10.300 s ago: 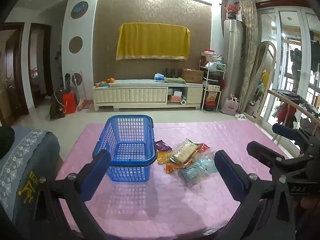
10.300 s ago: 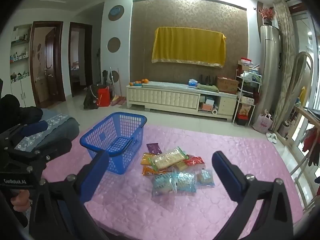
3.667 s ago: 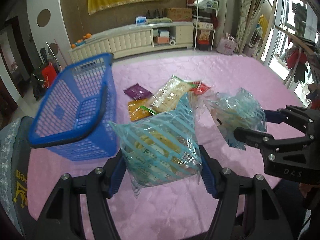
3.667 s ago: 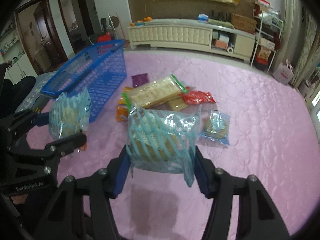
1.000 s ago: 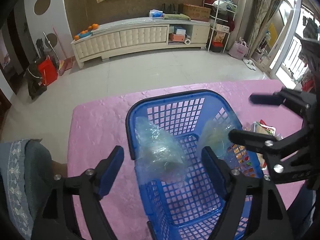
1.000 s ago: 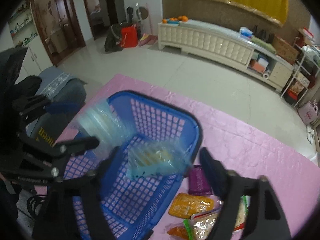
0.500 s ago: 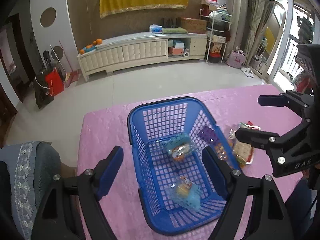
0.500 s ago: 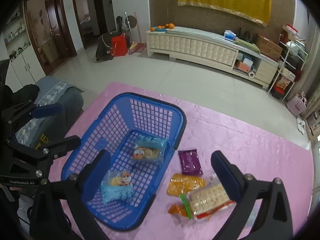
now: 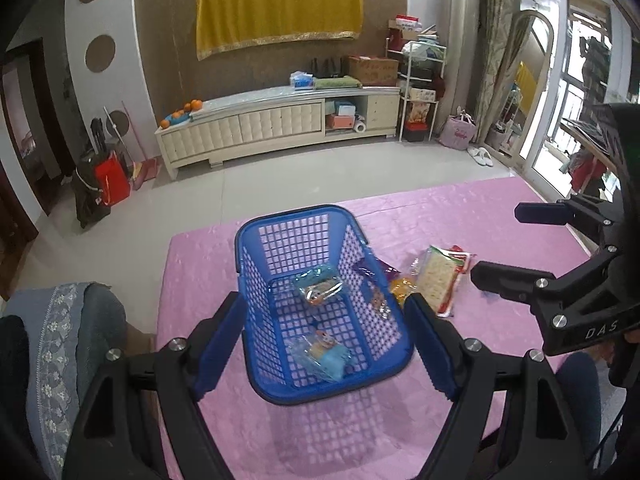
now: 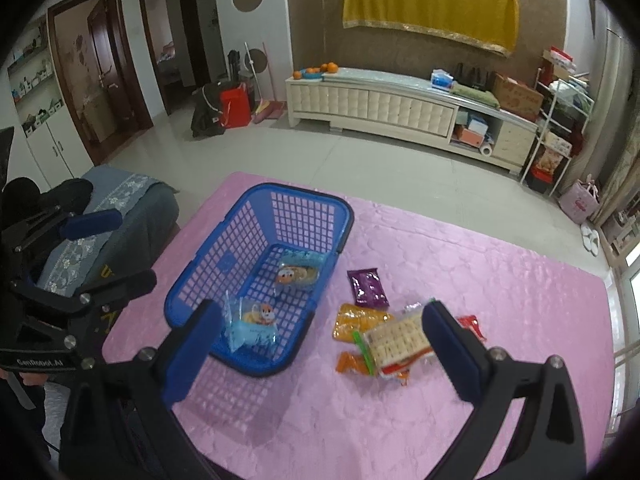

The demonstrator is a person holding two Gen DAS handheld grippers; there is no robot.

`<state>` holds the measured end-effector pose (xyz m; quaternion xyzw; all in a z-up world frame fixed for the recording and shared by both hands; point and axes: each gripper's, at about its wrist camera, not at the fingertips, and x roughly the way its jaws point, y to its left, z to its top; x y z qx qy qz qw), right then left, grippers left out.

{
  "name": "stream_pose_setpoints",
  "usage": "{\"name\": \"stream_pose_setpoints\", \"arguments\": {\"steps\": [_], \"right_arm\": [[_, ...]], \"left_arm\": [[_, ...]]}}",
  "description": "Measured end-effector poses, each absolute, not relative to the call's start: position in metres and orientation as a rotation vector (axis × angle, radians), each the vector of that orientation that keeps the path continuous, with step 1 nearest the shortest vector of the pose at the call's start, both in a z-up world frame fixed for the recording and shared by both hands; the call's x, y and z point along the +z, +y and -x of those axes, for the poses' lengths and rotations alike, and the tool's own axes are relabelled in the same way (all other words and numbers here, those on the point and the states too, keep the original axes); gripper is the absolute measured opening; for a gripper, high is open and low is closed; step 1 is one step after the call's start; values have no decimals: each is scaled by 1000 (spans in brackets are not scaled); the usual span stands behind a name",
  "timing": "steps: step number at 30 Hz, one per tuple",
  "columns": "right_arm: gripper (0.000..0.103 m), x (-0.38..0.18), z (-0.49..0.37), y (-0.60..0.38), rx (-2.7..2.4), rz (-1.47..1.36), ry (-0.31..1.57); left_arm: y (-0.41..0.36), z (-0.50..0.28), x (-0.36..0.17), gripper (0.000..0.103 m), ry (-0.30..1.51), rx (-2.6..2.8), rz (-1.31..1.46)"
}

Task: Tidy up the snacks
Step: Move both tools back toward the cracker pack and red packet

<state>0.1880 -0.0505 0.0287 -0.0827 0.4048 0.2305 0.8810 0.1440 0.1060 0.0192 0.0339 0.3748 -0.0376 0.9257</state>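
Item 1, basket [image 9: 400, 354]: blue, mesh-walled, standing on the pink tabletop [image 9: 500, 232]. It holds two pale-blue packs. The far pack [image 9: 319, 285] lies toward the back wall; the near pack [image 9: 322, 355] lies by the front rim. A second ago both were clamped in my grippers over the basket; now they rest on its floor.

Item 2, left gripper [image 9: 326, 346]: jaws wide apart, empty, hovering above the basket's near end. Compared with 3.7 s ago, it has let go of its pack.

Item 3, right gripper [image 10: 320, 352]: jaws wide apart, empty, hanging over the tabletop between the basket and the loose pile (it too held a pack 3.7 s ago).

Item 4, loose snacks, right of the basket and outside it:
- purple pack [image 10: 367, 287], nearest the basket, flat on the tabletop;
- orange pack [image 10: 352, 322], just in front of the purple one;
- cracker pack [image 10: 396, 338], clear wrap, lying on the orange and red packs;
- red pack [image 10: 472, 326], peeking out on the far side of the crackers.

The pile looks the same as half a second ago.

Item 5, chair [image 10: 120, 208]: grey-blue cover, left of the tabletop.
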Motion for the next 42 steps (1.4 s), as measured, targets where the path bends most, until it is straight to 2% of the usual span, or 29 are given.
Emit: {"name": "stream_pose_setpoints", "arguments": {"steps": [6,17,27,42], "right_arm": [[102,40,-166,-75,465,149,820],[102,37,-156,-129,429,133,822],[102,10,-174,-184,369,115,845],[102,-69,-229,-224,330,94,933]], "left_arm": [[76,-129,32,83,740,-92,-95],[21,-131,28,83,726,-135,-120],[-29,-173,-4,83,779,-199,-196],[-60,-259,-80,83,917,-249,-272]]}}
